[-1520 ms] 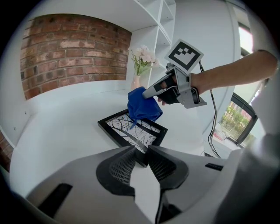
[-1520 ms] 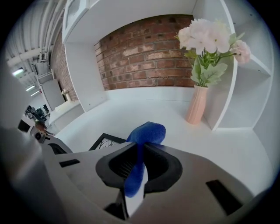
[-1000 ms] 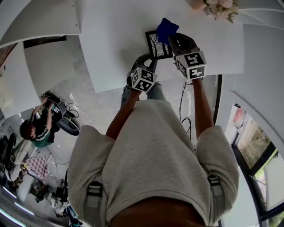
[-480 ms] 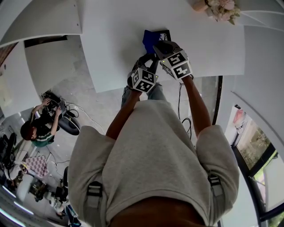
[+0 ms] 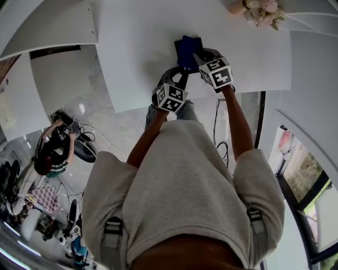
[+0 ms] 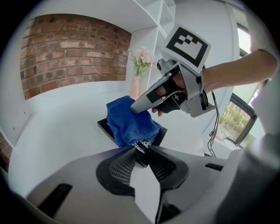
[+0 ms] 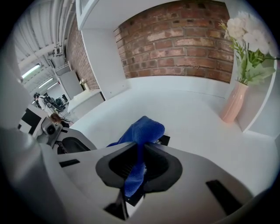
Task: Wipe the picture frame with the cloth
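Note:
A black picture frame (image 5: pixel 178 48) lies flat on the white table, mostly under a blue cloth (image 5: pixel 188 48). My left gripper (image 5: pixel 181 71) is shut on the frame's near edge; in the left gripper view its jaws (image 6: pixel 142 151) pinch the black rim (image 6: pixel 105 127) just below the cloth (image 6: pixel 129 122). My right gripper (image 5: pixel 197 57) is shut on the cloth and presses it down on the frame. In the right gripper view the cloth (image 7: pixel 142 131) runs between the jaws (image 7: pixel 141 151), and only a corner of the frame (image 7: pixel 165 140) shows.
A pink vase of pale flowers (image 5: pixel 257 10) stands at the far right of the table (image 5: pixel 132 63), also visible as the vase (image 7: pixel 234 103) in the right gripper view. A brick wall (image 7: pixel 183 39) backs the table. A person (image 5: pixel 53 153) crouches on the floor at the left.
My right gripper has swung the cloth from the frame's far right corner leftward and down onto the frame, so the picture is now covered. The left gripper has stayed put.

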